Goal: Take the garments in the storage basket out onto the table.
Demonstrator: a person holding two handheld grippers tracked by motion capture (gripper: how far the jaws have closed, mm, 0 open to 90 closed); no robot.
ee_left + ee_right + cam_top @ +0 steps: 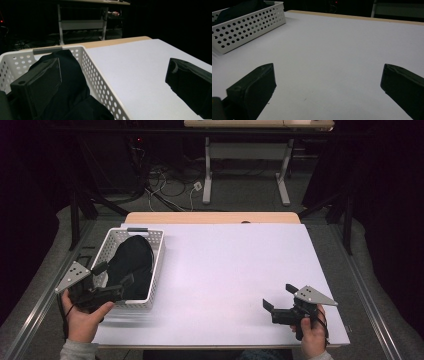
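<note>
A white perforated basket (159, 262) stands at the table's left, with a black cloth (132, 260) heaped inside it. My left gripper (114, 274) hovers open over the basket's near end. In the left gripper view (112, 67) one jaw is in front of the cloth (72, 82) and the other in front of the table, with the basket wall (100, 85) between them. My right gripper (280, 296) rests open low over the white table near its front right, with nothing between its jaws (328, 71). The right gripper view has the basket (249, 27) far to the left.
The white tabletop (235, 265) stretches bare between the basket and the right gripper. A wooden strip (212, 217) borders its far edge. Beyond it stand a desk with white legs (207, 170) and floor cables (165, 182). Metal frame rails run along both sides.
</note>
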